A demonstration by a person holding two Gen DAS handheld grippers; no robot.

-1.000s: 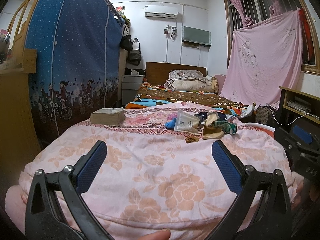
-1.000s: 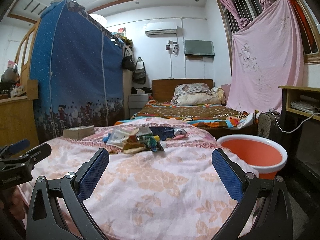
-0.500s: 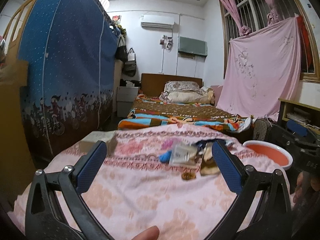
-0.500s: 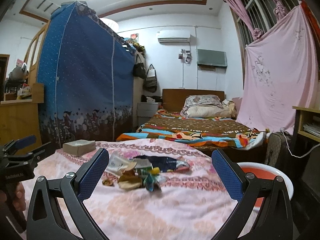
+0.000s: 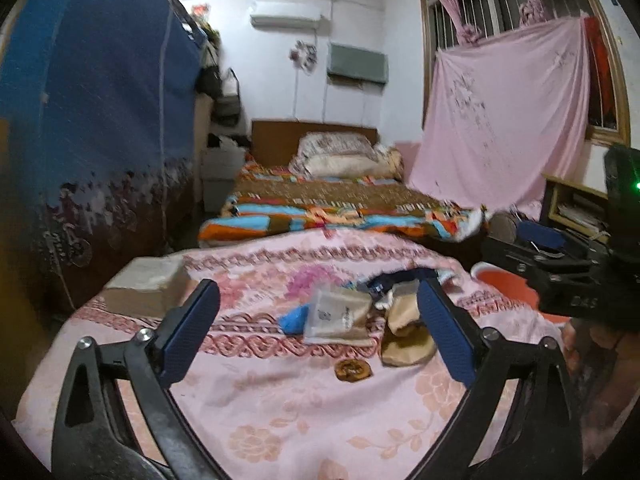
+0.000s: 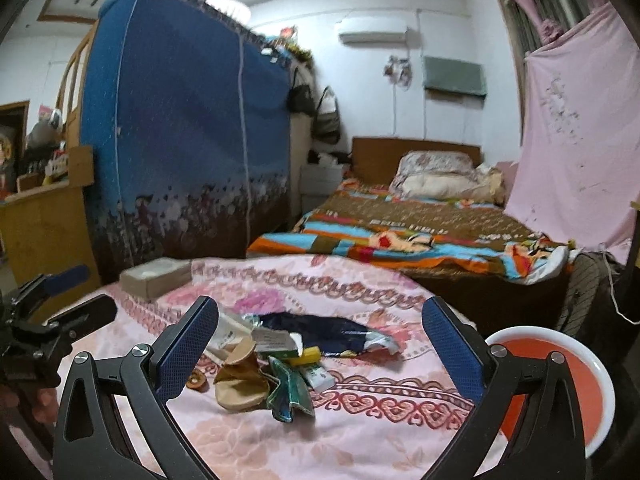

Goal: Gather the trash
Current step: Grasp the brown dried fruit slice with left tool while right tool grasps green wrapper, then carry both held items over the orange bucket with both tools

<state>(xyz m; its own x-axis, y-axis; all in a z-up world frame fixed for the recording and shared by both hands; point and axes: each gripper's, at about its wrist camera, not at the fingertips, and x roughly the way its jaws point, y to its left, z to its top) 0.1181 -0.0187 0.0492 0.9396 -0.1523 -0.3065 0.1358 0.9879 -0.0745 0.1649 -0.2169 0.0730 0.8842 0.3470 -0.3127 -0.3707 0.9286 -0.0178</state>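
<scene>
Trash (image 6: pixel 276 364) lies ahead of both parted, empty tongs (image 6: pixel 320 344).

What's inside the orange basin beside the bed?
The orange basin shows only bare orange interior in the right wrist view; no trash is visible. The right tool covers its left part, and the bottom is partly cut off, so that area is unseen.

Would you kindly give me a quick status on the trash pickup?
Left gripper and right gripper: jaws open, just narrowing slightly, both empty. Trash pile untouched on pink quilt. Orange basin waits right; path unobstructed.
</scene>
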